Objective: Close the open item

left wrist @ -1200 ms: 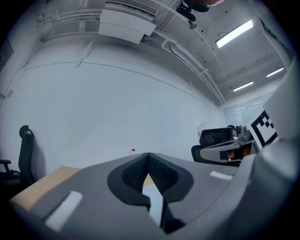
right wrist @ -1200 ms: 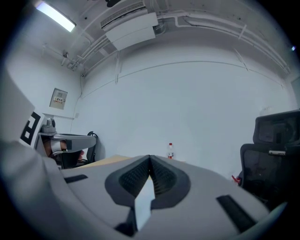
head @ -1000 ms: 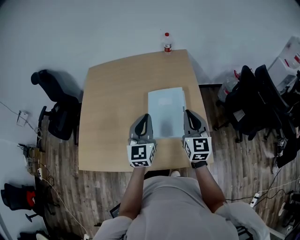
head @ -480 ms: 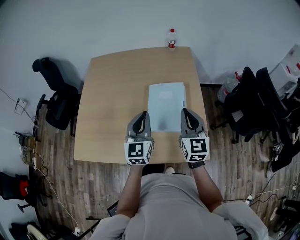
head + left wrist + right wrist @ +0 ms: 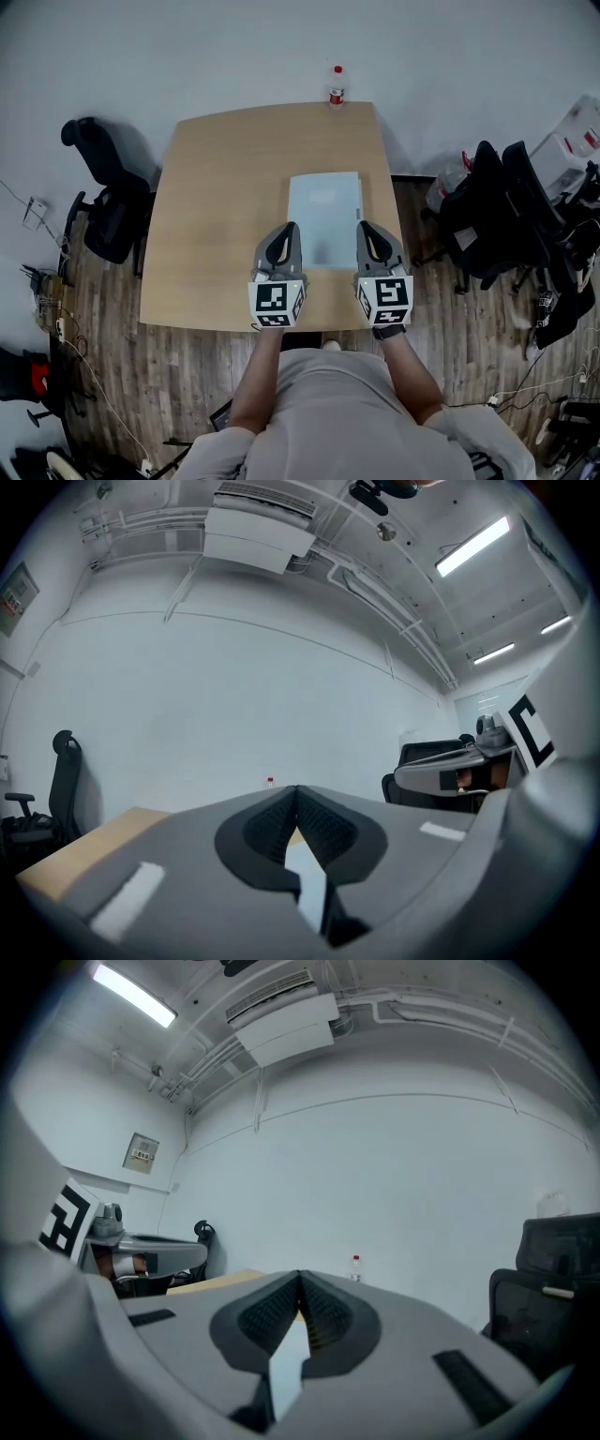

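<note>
A pale grey-blue flat rectangular item (image 5: 324, 211) lies flat on the wooden table (image 5: 216, 187), right of the middle; I see no raised lid or flap on it. My left gripper (image 5: 291, 229) hovers at its near left corner and my right gripper (image 5: 364, 227) at its near right corner. Both point level toward the far wall. In the left gripper view the left gripper (image 5: 296, 787) has its jaw tips meeting with nothing between them. The right gripper (image 5: 300, 1274) looks the same in the right gripper view: tips together and empty.
A small bottle with a red label (image 5: 336, 86) stands at the table's far edge, bottle (image 5: 355, 1267) also ahead in the right gripper view. A black office chair (image 5: 103, 206) sits left of the table, more dark chairs (image 5: 497, 206) on the right. Cables run over the wooden floor.
Only the head camera's framing has shifted a little. Both grippers stay shut beside the item's near corners, and the item has not moved.
</note>
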`<action>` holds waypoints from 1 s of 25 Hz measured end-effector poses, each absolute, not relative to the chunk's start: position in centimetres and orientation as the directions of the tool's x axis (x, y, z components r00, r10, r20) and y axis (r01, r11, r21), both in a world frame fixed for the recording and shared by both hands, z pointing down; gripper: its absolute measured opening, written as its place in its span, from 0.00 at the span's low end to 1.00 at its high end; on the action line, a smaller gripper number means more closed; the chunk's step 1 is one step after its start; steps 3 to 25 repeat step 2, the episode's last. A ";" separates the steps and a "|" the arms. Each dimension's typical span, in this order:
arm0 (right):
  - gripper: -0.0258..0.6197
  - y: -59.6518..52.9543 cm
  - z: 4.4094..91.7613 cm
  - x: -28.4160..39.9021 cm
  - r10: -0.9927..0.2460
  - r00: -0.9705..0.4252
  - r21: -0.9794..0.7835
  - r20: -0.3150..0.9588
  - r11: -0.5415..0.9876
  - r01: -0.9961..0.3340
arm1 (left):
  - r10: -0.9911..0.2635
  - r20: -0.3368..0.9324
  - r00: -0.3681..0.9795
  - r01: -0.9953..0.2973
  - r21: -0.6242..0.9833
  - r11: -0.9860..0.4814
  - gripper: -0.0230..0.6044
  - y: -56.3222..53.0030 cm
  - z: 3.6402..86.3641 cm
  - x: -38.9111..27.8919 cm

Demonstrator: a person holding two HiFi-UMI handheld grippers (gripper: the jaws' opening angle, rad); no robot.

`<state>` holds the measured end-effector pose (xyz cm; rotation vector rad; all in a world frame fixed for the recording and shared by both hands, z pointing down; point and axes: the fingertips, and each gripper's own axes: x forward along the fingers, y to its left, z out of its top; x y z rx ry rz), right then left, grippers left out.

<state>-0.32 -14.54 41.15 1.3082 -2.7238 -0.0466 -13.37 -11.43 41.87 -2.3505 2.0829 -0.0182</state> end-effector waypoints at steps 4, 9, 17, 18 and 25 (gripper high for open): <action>0.06 -14.8 41.5 0.1 -0.780 -0.618 0.072 0.102 0.625 -0.777 | -0.991 0.019 0.131 -0.991 -0.009 -0.131 0.05 -11.8 42.3 -12.8; 0.06 -14.8 41.5 0.1 -0.780 -0.618 0.072 0.102 0.625 -0.777 | -0.991 0.019 0.131 -0.991 -0.009 -0.131 0.05 -11.8 42.3 -12.8; 0.06 -14.8 41.5 0.1 -0.780 -0.618 0.072 0.102 0.625 -0.777 | -0.991 0.019 0.131 -0.991 -0.009 -0.131 0.05 -11.8 42.3 -12.8; 0.06 -14.8 41.5 0.1 -0.780 -0.618 0.072 0.102 0.625 -0.777 | -0.991 0.019 0.131 -0.991 -0.009 -0.131 0.05 -11.8 42.3 -12.8; 0.06 -14.8 41.5 0.1 -0.780 -0.618 0.072 0.102 0.625 -0.777 | -0.991 0.019 0.131 -0.991 -0.009 -0.131 0.05 -11.8 42.3 -12.8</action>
